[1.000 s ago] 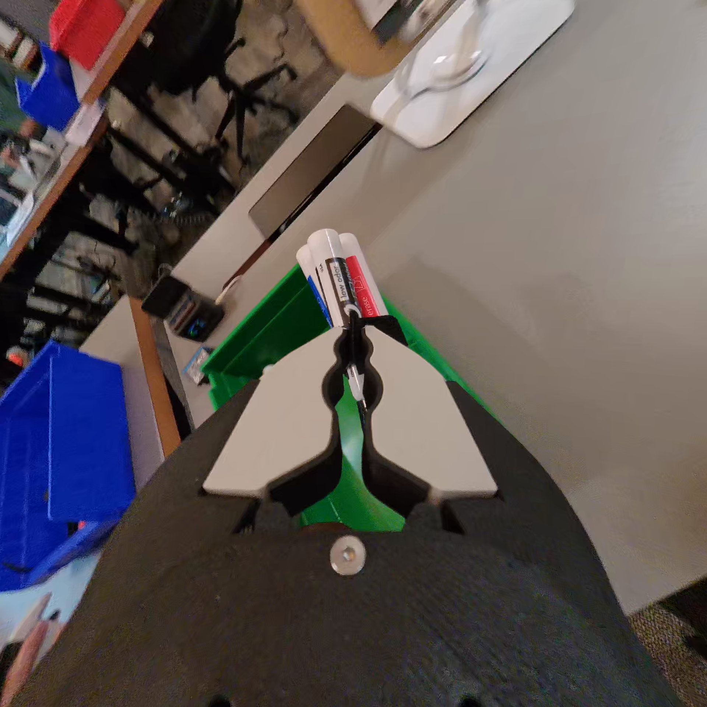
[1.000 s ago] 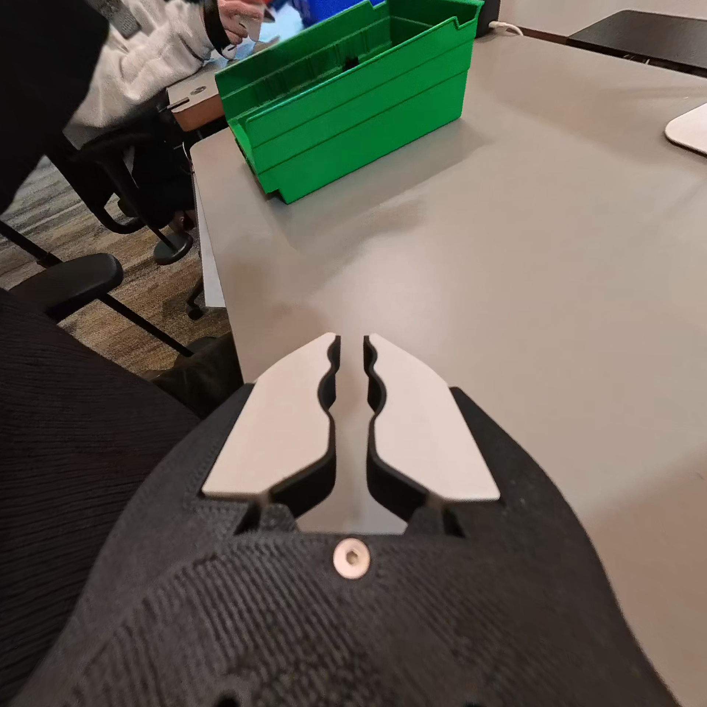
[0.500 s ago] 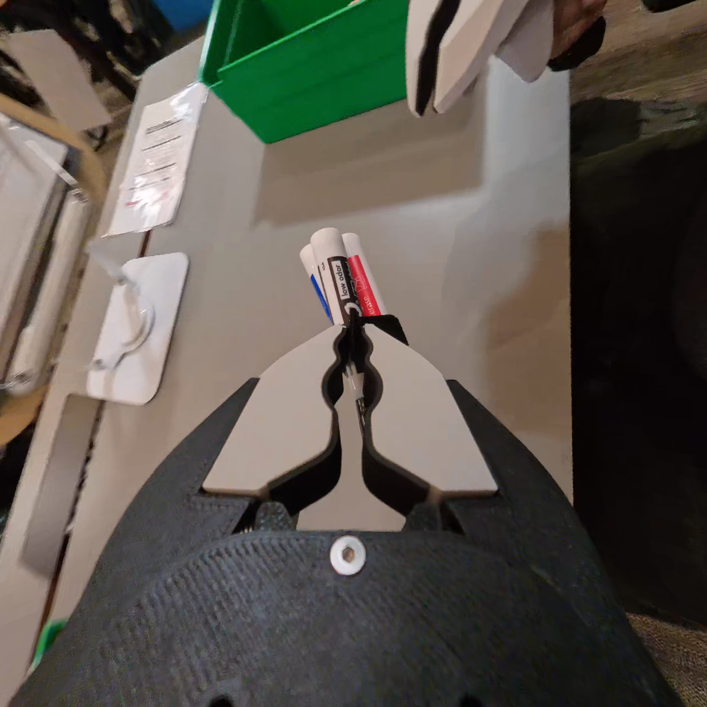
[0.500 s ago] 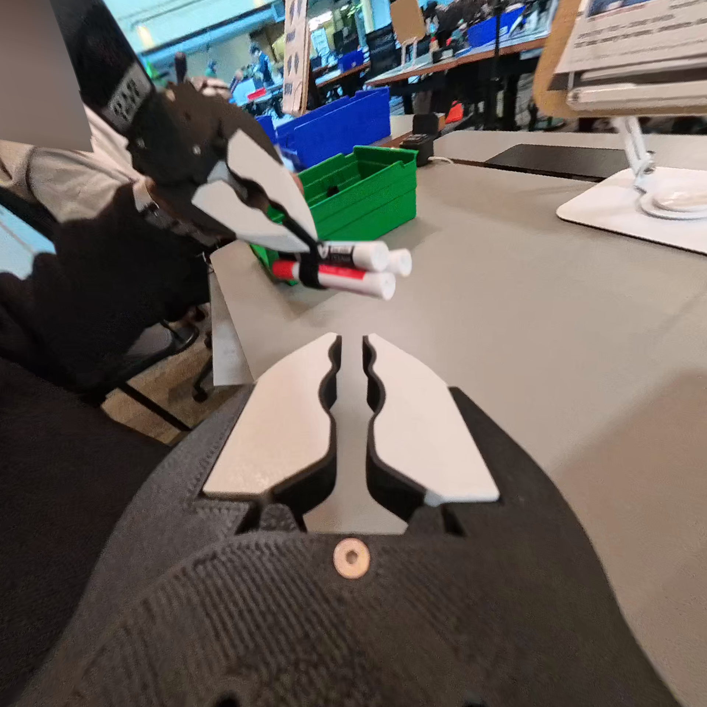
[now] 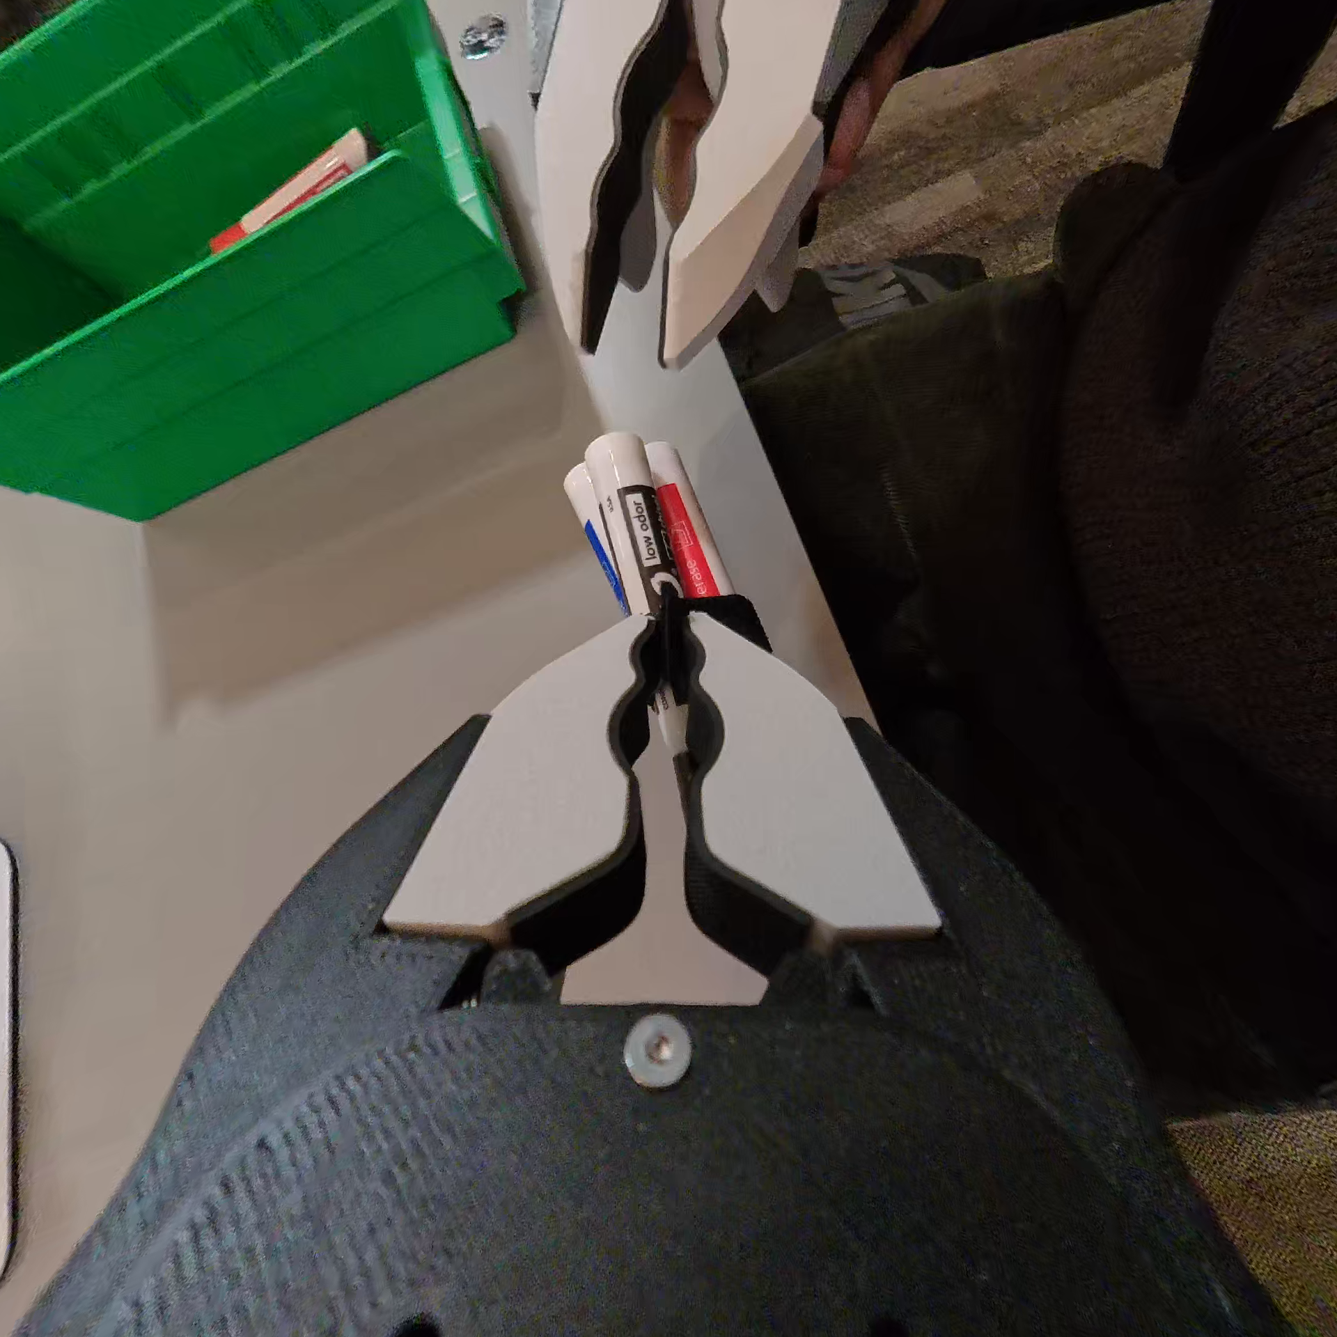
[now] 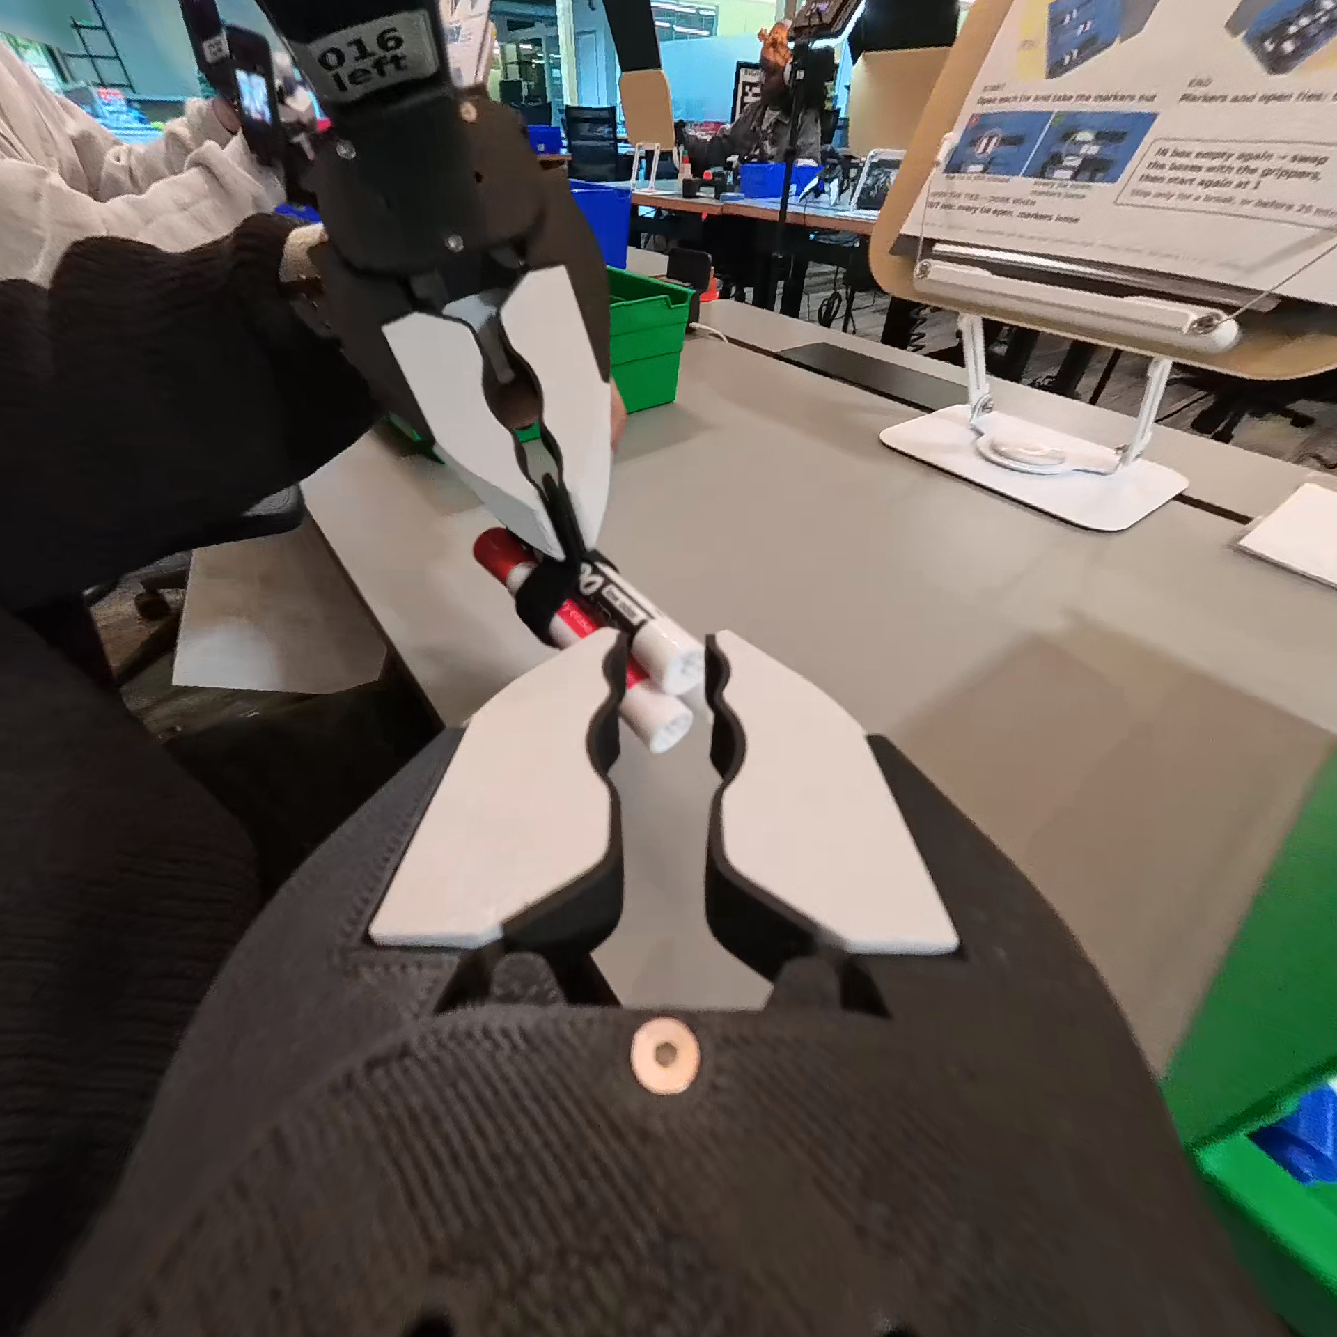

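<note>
Marker bundle (image 5: 644,528): three markers, one each with blue, black and red label, bound by a black strap (image 6: 544,595). The left gripper (image 5: 669,622) is clenched on the strap, holding the bundle above the near edge of the grey desk (image 5: 347,579). The cap ends are hidden behind the left gripper's fingers in the left wrist view; in the right wrist view only one red cap shows, and the blue-labelled marker is concealed behind the other two.

Right gripper (image 6: 662,640): jaws parted with a narrow gap, grasping nothing. The white butt ends of the bundle lie at its fingertips (image 6: 731,647); contact cannot be determined.

Containers: two green bins are seen. One green bin (image 5: 239,289) stands on the desk beside the left gripper; it holds at least one red-and-white marker-like item (image 5: 296,192), the rest of its interior cut off. A second green bin (image 6: 1259,1027), cropped at the right edge of the right wrist view, holds something blue (image 6: 1302,1136) that is too blurred to identify.

Farther off: one white stand (image 6: 1034,463) carrying an instruction sheet (image 6: 1128,145), one dark pad (image 6: 868,372), blue bins and seated persons at other desks.
</note>
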{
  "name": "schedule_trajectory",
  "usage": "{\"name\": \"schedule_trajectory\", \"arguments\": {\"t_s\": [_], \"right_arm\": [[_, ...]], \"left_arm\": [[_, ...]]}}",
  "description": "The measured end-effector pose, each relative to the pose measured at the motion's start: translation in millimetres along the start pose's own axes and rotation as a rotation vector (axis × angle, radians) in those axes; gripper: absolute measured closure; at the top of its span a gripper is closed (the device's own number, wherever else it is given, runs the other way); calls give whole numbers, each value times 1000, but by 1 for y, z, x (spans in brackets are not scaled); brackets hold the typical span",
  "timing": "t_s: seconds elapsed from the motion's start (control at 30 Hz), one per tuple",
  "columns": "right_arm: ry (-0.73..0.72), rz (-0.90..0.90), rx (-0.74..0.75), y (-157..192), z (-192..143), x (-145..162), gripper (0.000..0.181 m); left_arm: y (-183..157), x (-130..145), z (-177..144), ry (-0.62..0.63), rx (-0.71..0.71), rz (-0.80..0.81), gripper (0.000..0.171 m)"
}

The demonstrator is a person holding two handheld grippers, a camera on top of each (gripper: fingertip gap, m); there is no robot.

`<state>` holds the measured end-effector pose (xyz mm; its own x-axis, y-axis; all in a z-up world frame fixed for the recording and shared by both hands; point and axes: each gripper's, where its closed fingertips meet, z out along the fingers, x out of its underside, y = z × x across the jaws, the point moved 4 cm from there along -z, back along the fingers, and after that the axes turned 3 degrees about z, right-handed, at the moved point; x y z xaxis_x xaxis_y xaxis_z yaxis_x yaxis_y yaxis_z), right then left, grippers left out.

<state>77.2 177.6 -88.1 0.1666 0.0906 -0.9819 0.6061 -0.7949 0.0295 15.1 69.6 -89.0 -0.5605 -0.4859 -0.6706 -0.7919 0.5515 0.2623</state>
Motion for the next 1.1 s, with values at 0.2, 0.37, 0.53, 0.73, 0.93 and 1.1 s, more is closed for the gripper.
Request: {"name": "schedule_trajectory", "arguments": {"t_s": [0.2,0.37,0.53,0.73,0.93,1.1], "right_arm": [[22,-43,-41,4,3,4,158],[60,-103,-70,-1,12,7,147],[38,-67,-145,-1,28,1,142],[30,-42,-225,3,54,-4,139],[-3,16,-291,8,76,-13,135],[-16,58,-333,8,88,-18,132]], "left_arm": [[-7,-7,6,-4,31,9,164],[-9,3,0,-18,26,-45,164],[-12,19,-13,-23,-26,-120,164],[-19,36,-37,8,-135,-195,164],[-29,43,-62,23,-231,-249,164],[-36,48,-72,36,-269,-279,165]]}}
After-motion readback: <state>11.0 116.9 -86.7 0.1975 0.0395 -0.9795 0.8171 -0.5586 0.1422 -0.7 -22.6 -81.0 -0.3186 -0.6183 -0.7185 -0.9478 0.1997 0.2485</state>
